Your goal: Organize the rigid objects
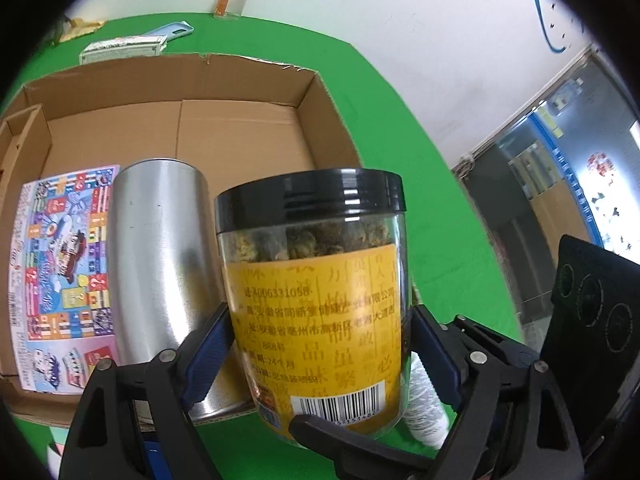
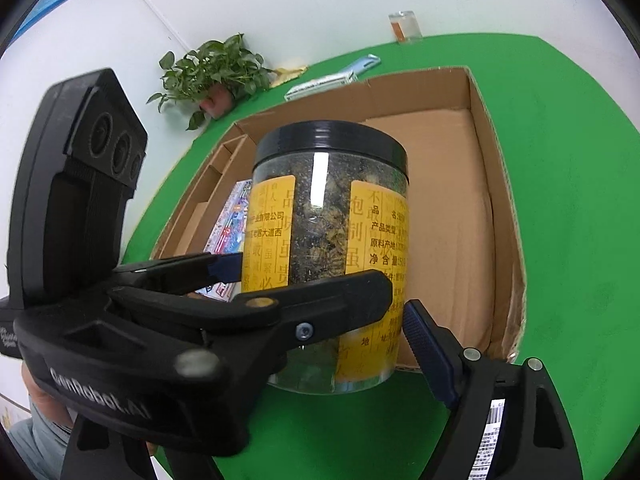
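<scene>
A clear jar (image 1: 316,280) with a black lid and a yellow label, full of dried bits, hangs at the near edge of the cardboard box (image 1: 240,80). My left gripper (image 1: 320,312) is shut on it, with a blue pad pressed to each side. My right gripper (image 2: 320,308) comes at the same jar (image 2: 332,208) from the other side. Its right pad (image 2: 428,348) touches the jar's side at the tip. Its other finger is hidden behind the left gripper (image 2: 314,276). In the left wrist view that finger (image 1: 352,436) lies across the jar's foot.
Inside the box stand a silver tin (image 1: 160,264) and a flat colourful game box (image 1: 64,256); its right half is bare cardboard. Behind the box on the green table (image 1: 380,120) lie a flat pack (image 1: 124,50), a blue case (image 1: 172,32) and a glass (image 1: 234,2). A potted plant (image 2: 212,68) stands far left.
</scene>
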Available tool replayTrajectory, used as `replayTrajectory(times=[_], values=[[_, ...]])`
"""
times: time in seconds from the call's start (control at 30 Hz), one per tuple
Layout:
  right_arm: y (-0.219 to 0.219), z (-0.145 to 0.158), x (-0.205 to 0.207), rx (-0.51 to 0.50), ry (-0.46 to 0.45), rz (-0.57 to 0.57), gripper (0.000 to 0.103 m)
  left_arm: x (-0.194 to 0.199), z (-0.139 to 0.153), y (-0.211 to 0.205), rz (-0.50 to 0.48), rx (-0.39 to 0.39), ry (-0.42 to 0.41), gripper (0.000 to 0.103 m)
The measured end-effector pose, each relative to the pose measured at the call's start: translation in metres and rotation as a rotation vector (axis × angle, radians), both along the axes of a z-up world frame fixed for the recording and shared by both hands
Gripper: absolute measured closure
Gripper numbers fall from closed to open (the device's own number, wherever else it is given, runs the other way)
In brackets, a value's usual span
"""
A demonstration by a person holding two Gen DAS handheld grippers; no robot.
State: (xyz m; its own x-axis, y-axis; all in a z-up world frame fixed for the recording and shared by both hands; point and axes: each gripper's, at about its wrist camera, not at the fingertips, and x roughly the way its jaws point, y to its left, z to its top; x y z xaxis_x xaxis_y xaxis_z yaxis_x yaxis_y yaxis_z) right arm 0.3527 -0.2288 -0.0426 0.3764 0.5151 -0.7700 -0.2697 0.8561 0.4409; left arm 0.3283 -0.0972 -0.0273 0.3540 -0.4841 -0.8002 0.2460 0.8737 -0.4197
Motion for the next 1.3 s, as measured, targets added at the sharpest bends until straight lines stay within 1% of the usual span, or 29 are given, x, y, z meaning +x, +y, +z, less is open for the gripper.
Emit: replayTrajectory(times=[0.1, 0.17, 0.23, 0.37, 0.47, 0.5, 0.53, 0.57, 0.6, 0.63, 0.7, 0.73, 0.8, 0.83, 0.87, 0.9, 0.93, 1.0, 1.07, 1.1, 1.13, 1.17, 1.2, 1.23, 1.27, 1.3], values=[[0.004, -0.005, 0.004, -0.017, 0.009, 0.003, 0.022, -0.001, 0.002, 0.002, 0.024, 0.006, -0.012, 0.015], [0.004, -0.009, 0.008, -0.027, 0.025, -0.009, 0.022, 0.001, 0.005, 0.008, 0.044, 0.003, -0.039, 0.015], [0.002, -0.016, 0.013, -0.029, 0.051, -0.036, 0.022, 0.001, 0.009, 0.017, 0.083, 0.013, -0.063, 0.015], [0.003, -0.028, 0.018, -0.045, 0.088, -0.072, 0.021, -0.003, 0.013, 0.032, 0.110, 0.002, -0.079, 0.015], [0.008, -0.034, 0.021, -0.085, 0.080, -0.062, 0.018, -0.015, 0.017, 0.041, 0.119, 0.012, -0.110, 0.015], [0.010, -0.035, 0.019, -0.100, 0.069, -0.053, 0.015, -0.020, 0.018, 0.046, 0.123, 0.016, -0.126, 0.015], [0.010, -0.034, 0.017, -0.100, 0.058, -0.048, 0.010, -0.026, 0.021, 0.052, 0.136, 0.029, -0.147, 0.015], [0.010, -0.032, 0.012, -0.087, 0.034, -0.046, 0.006, -0.034, 0.025, 0.059, 0.157, 0.053, -0.174, 0.015], [0.009, -0.028, 0.006, -0.087, 0.002, -0.053, 0.000, -0.040, 0.027, 0.063, 0.170, 0.073, -0.198, 0.015], [0.009, -0.023, -0.002, -0.107, -0.046, -0.074, 0.001, -0.053, 0.031, 0.069, 0.192, 0.108, -0.241, 0.015], [0.008, -0.011, -0.022, -0.182, -0.150, -0.118, 0.001, -0.072, 0.037, 0.076, 0.236, 0.173, -0.312, 0.015], [0.011, -0.005, -0.031, -0.207, -0.188, -0.134, 0.001, -0.089, 0.041, 0.080, 0.276, 0.222, -0.384, 0.015], [0.013, 0.007, -0.055, -0.240, -0.284, -0.181, 0.001, -0.111, 0.047, 0.084, 0.333, 0.285, -0.482, 0.012], [0.013, 0.012, -0.068, -0.255, -0.331, -0.209, 0.001, -0.124, 0.048, 0.084, 0.359, 0.315, -0.531, 0.010], [0.016, 0.017, -0.083, -0.281, -0.396, -0.236, 0.001, -0.134, 0.048, 0.086, 0.376, 0.331, -0.567, 0.010], [0.019, 0.020, -0.093, -0.299, -0.434, -0.246, 0.001, -0.145, 0.047, 0.086, 0.387, 0.341, -0.595, 0.009], [0.023, 0.022, -0.104, -0.323, -0.470, -0.257, 0.001, -0.156, 0.045, 0.085, 0.387, 0.342, -0.608, 0.009], [0.030, 0.024, -0.122, -0.346, -0.505, -0.271, 0.001, -0.168, 0.041, 0.087, 0.380, 0.335, -0.613, 0.009], [0.034, 0.023, -0.140, -0.332, -0.519, -0.268, 0.001, -0.180, 0.037, 0.086, 0.364, 0.336, -0.613, 0.010], [0.033, 0.022, -0.151, -0.327, -0.521, -0.257, 0.014, -0.185, 0.035, 0.084, 0.356, 0.339, -0.605, 0.011], [0.034, 0.020, -0.157, -0.329, -0.521, -0.244, 0.052, -0.188, 0.033, 0.083, 0.346, 0.340, -0.588, 0.028], [0.037, 0.017, -0.162, -0.351, -0.516, -0.233, 0.072, -0.190, 0.033, 0.083, 0.331, 0.330, -0.563, 0.076], [0.040, 0.013, -0.168, -0.385, -0.506, -0.231, 0.086, -0.191, 0.032, 0.087, 0.312, 0.312, -0.528, 0.099], [0.040, 0.011, -0.175, -0.374, -0.511, -0.230, 0.082, -0.195, 0.031, 0.089, 0.307, 0.295, -0.496, 0.099], [0.038, 0.010, -0.181, -0.349, -0.517, -0.225, 0.077, -0.200, 0.031, 0.092, 0.311, 0.284, -0.485, 0.098], [0.035, 0.009, -0.187, -0.331, -0.520, -0.224, 0.047, -0.203, 0.031, 0.092, 0.316, 0.284, -0.488, 0.098]])
